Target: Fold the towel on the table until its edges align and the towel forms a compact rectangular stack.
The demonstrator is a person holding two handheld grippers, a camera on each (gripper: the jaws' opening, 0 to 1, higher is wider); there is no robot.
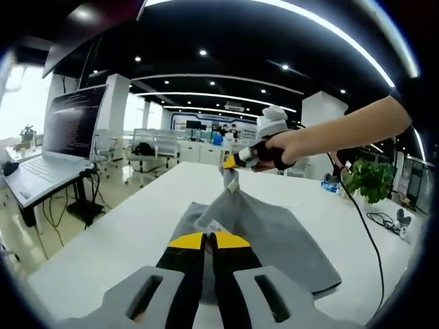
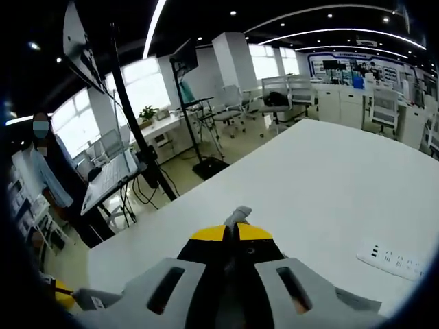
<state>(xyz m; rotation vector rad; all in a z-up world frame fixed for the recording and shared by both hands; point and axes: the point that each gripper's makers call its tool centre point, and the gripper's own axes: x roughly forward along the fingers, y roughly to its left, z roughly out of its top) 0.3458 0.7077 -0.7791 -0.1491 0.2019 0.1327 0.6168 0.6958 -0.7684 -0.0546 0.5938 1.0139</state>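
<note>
A grey towel [image 1: 274, 236] lies on the white table [image 1: 130, 240], with one layer lifted off it. My left gripper [image 1: 209, 240] is shut on the towel's near edge, just in front of a small white tag [image 1: 216, 226]. Farther back, a hand holds my right gripper [image 1: 233, 164], which is shut on a raised towel corner [image 1: 232, 184]. The cloth slopes up from my left jaws to that corner. In the right gripper view, a tuft of grey towel [image 2: 237, 215] sticks out between the yellow tips of the shut right gripper [image 2: 233, 233].
A laptop [image 1: 51, 161] sits on a stand left of the table. A potted plant [image 1: 370, 179] and a black cable [image 1: 363, 233] are on the right. A white power strip [image 2: 394, 259] lies on the table. A person [image 2: 44, 164] stands at the left; chairs and desks stand beyond.
</note>
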